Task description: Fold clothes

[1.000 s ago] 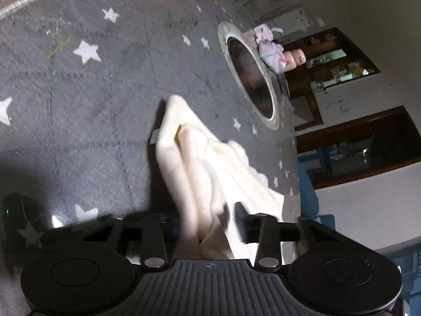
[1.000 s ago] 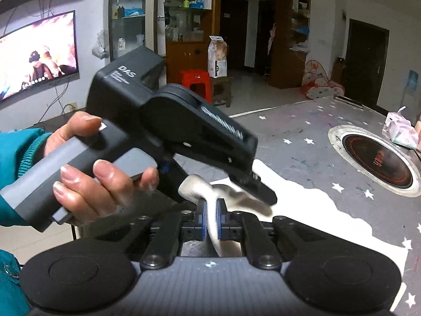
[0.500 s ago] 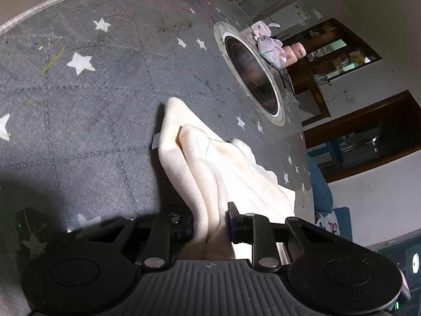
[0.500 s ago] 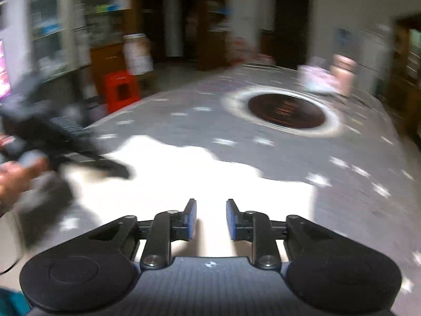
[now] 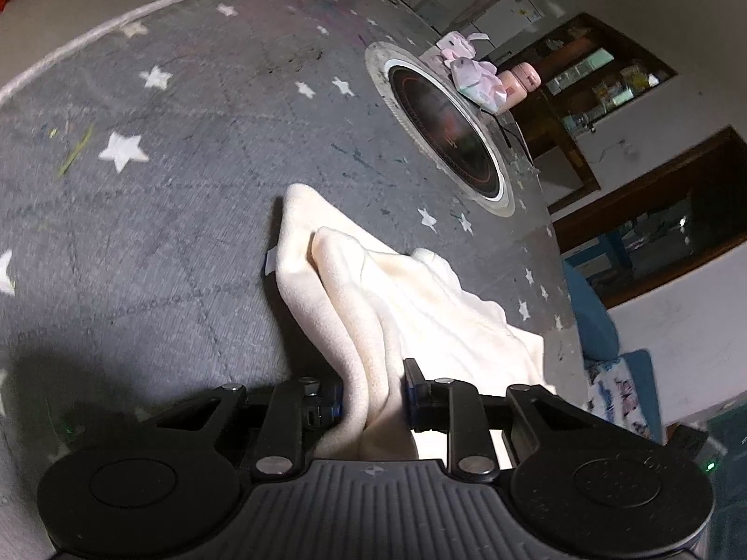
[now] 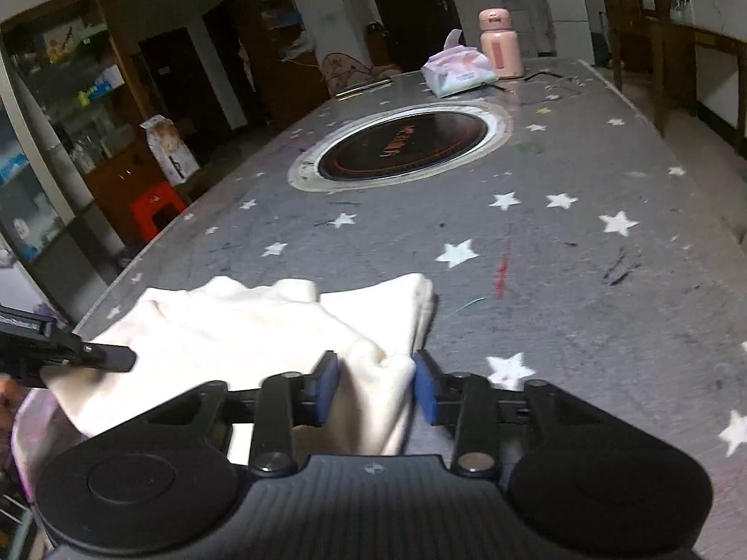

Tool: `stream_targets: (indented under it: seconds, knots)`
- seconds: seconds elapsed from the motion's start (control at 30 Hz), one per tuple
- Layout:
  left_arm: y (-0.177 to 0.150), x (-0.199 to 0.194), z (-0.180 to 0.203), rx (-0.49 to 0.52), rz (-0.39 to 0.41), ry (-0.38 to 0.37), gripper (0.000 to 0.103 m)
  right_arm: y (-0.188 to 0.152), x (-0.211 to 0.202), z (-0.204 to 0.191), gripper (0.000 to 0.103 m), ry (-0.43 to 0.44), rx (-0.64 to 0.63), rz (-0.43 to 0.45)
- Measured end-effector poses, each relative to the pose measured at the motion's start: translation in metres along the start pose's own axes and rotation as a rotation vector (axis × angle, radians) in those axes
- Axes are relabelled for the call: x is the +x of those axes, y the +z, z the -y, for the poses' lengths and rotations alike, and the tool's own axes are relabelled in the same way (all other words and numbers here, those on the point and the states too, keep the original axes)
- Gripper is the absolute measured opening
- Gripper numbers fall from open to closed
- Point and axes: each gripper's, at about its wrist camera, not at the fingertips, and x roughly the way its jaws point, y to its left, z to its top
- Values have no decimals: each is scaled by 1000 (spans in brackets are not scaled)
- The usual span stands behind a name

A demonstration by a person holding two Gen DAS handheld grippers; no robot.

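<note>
Cloth point(image 5: 411, 298) fills the gap of both our tongs. Our left tongs point(image 5: 373, 396) stand a little apart with a thick bunch of it between the pads; whether they pinch it we cannot tell. Our right tongs point(image 6: 376, 385) are spread, with a fold lying loosely between. From both, the cloth runs straight ahead along the table point(image 6: 583, 280), its long axis pointing away from us toward the round hob point(image 6: 401, 147). Neither hand is nearer. We count one cloth, one hob, one tissue pack point(image 6: 457, 75), one pink flask point(image 6: 500, 44).
</note>
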Motion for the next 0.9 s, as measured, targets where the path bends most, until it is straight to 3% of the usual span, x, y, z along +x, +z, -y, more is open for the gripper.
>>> stream_targets:
  seconds: [0.1,0.37,0.67,0.9]
  knots:
    - [0,0,10,62,10,28,23,0,-3,-3,12,2,11,25]
    - [5,4,54,219,12,17,19,3,-50,-6,8,-12,14,143]
    - [7,45,127,350,-11,-32,18,22,-105,35,1,-158,29,238]
    - [1,63,146,391,-48,-17,18,13,-109,78,7,-186,116,183]
